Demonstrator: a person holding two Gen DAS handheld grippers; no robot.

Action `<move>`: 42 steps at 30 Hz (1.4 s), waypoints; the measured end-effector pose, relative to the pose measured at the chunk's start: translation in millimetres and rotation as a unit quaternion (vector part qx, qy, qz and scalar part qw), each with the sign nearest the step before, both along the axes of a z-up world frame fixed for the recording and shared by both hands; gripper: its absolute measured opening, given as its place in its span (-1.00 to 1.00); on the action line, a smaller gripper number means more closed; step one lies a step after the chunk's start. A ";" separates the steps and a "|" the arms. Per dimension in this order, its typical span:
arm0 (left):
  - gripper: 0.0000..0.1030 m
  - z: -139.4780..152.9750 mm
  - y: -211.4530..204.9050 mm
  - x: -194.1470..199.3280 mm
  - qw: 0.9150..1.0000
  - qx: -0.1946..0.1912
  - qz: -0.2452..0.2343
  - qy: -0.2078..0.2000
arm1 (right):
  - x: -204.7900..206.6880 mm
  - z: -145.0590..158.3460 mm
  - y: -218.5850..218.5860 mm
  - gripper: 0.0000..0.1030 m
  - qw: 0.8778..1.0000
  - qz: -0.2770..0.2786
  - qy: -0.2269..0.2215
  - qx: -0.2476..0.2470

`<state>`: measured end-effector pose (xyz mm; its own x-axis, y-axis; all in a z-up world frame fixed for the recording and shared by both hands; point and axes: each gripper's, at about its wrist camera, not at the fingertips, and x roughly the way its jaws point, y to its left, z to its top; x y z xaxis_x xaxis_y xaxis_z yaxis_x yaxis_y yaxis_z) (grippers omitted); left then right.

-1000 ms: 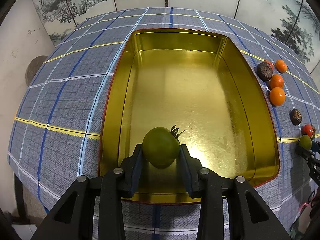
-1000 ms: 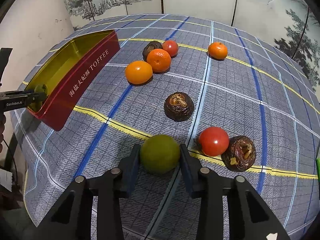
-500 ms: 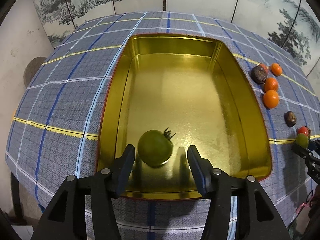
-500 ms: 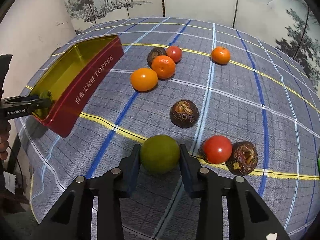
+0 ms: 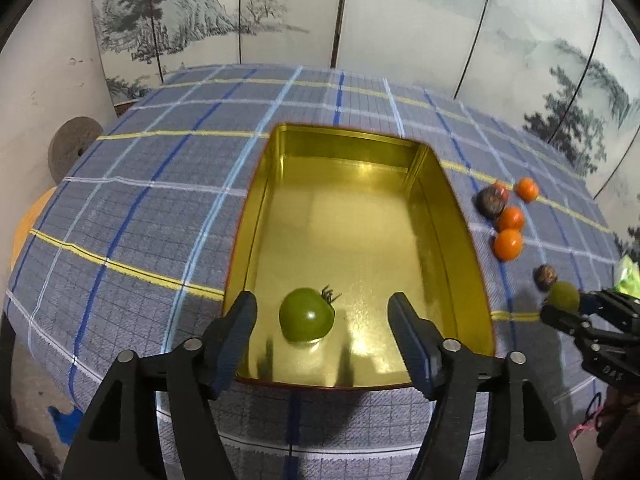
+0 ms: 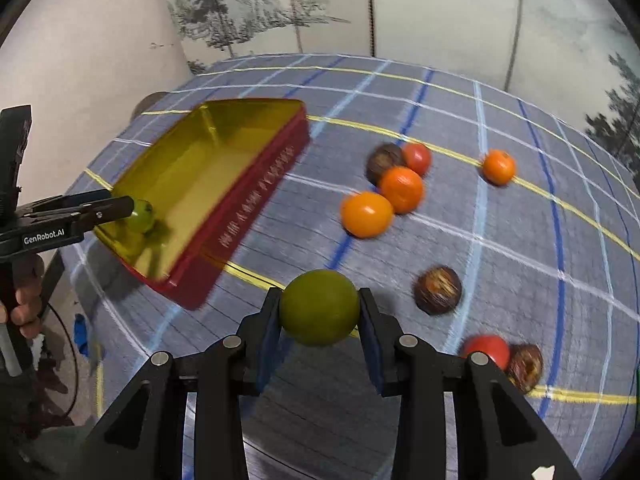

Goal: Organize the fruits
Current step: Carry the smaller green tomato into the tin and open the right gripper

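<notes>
on plaid tablecloth (image 5: 152, 184), green tomato (image 5: 307, 314) lay loose in gold tin (image 5: 360, 216), between opening jaws of left gripper (image 5: 322, 320), untouched. beside it, green fruit (image 6: 319, 306) clamped tight in right gripper (image 6: 320, 312); oranges (image 6: 366, 214) farther off.

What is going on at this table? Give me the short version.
A person is sorting fruit into a gold-lined rectangular tin with two hand-held tools. The left tool is opening over a green tomato lying free on the tin's floor. The right tool grips a round green fruit. Oranges, red tomatoes and dark brown fruits wait on the checked cloth.
</notes>
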<state>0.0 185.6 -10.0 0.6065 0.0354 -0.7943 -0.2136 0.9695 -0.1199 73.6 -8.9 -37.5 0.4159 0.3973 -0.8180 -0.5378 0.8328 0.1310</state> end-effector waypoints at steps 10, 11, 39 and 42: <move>0.59 19.7 26.8 -20.8 0.998 0.009 0.045 -0.037 | 2.7 21.7 57.7 -0.33 0.997 0.069 -0.021 0.017; 0.59 20.3 30.1 -22.3 0.998 0.011 0.052 -0.037 | 2.9 22.7 64.7 -0.33 0.997 0.076 -0.021 0.017; 0.60 -13.5 97.4 -49.3 0.987 -0.004 0.161 0.013 | 23.0 -27.1 181.5 -0.32 0.984 0.161 0.010 -0.072; 0.60 -14.3 96.8 -49.3 0.987 -0.005 0.158 0.014 | 21.0 -30.4 184.7 -0.30 0.983 0.165 0.009 -0.082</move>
<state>-49.3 282.4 -24.3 0.5438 0.2111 -0.8122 -0.5093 0.8522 -0.1195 94.6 175.8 -67.9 0.2711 0.3708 -0.8883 -0.7811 0.6240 0.0221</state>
